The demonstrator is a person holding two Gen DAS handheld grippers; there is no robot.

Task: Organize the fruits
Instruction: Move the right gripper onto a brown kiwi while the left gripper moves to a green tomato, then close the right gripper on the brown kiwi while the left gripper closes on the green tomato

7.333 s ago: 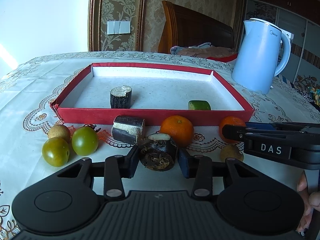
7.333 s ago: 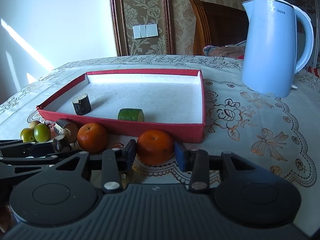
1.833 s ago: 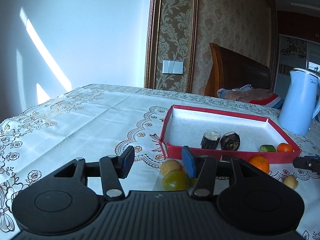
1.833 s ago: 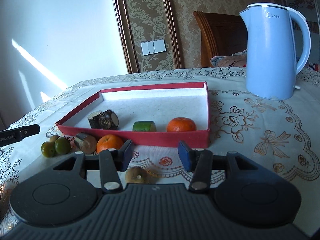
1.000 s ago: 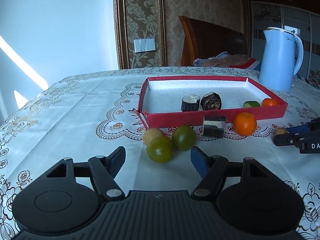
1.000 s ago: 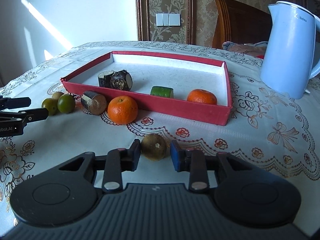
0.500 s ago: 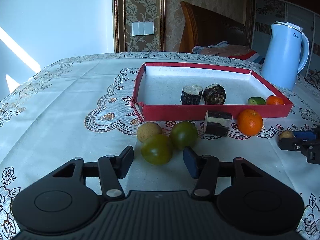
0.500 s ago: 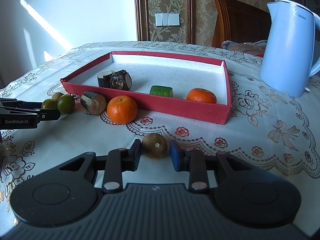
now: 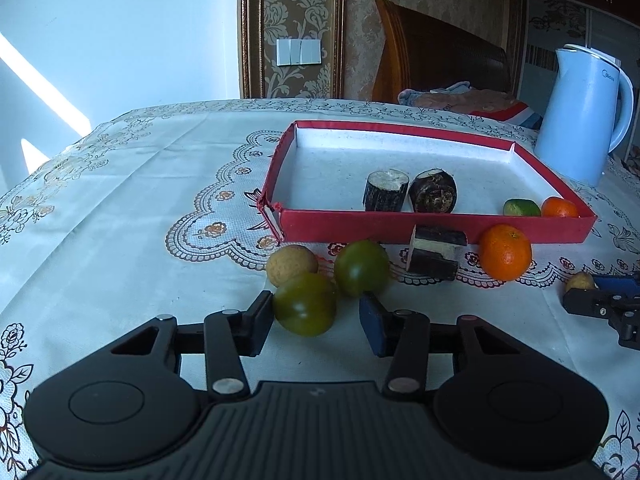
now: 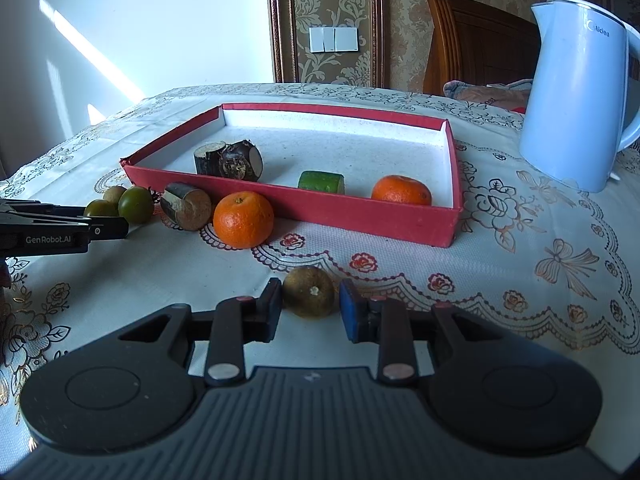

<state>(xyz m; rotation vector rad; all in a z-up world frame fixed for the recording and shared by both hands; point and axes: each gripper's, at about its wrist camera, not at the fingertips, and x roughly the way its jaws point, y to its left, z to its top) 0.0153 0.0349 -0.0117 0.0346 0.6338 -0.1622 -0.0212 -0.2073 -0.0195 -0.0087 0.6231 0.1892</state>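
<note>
Both tools are down at the fruit, each straddling its own target. The left tool [image 9: 316,320] sits with its fingers apart around the near green tomato [image 9: 305,304]: the left finger looks to be touching it or just shy, the blue right pad stands off with a clear gap. That tomato lies dead ahead between the fingers, near the front left corner of the red tray [image 9: 436,227], and it is crowded, with the second tomato [image 9: 361,267] and the tan fruit [image 9: 291,265] touching or nearly touching it just behind. The right tool [image 10: 310,308] brackets the brown fruit [image 10: 308,291], fingers close on both sides with only slivers of gap, not visibly clamped; I'd call it about to close. That fruit sits alone on the tabletop in front of the tray's near wall, free room all round. Both fruits are round, so no long axis to line up with. The tray lies straight ahead of both tools with plenty of bare floor toward its far wall; the near wall is the edge to clear on the lift. The orange [image 10: 243,219] and the cut log [image 10: 186,207] wait between the two tools, against the tray front. The kettle [image 10: 576,92] stands off right, well apart.
</note>
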